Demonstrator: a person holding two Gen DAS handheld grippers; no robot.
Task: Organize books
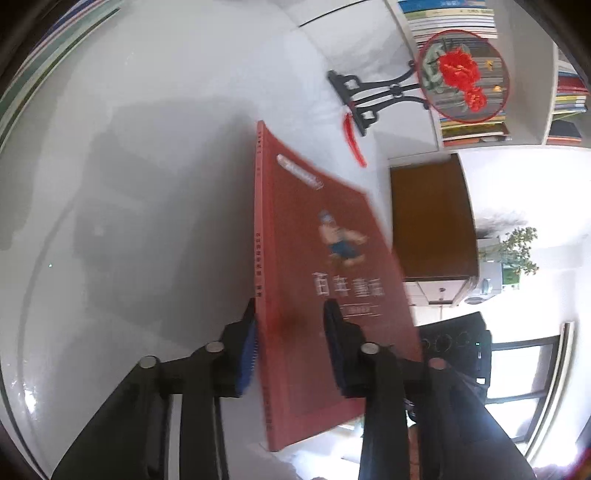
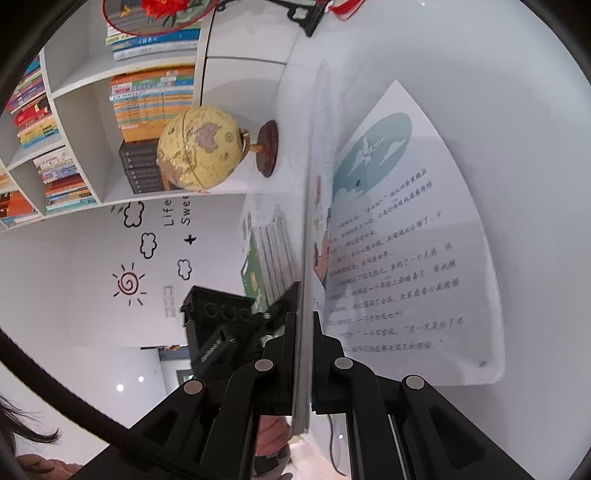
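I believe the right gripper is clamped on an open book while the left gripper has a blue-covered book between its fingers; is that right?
Not quite: the book between the left gripper's fingers has a red cover, as the left wrist view shows. The right gripper is indeed clamped on an open book.

blur: my red book's (image 1: 314, 280) cover print is smeared, title unreadable | hidden: my left tongs (image 1: 290, 332) cover part of its lower cover | cut off: the round fan (image 2: 159, 14) runs past the right view's top edge | too small: shelf book spines (image 2: 151, 96) unreadable | hidden: my right tongs (image 2: 303, 332) mask the open book's (image 2: 402, 258) spine
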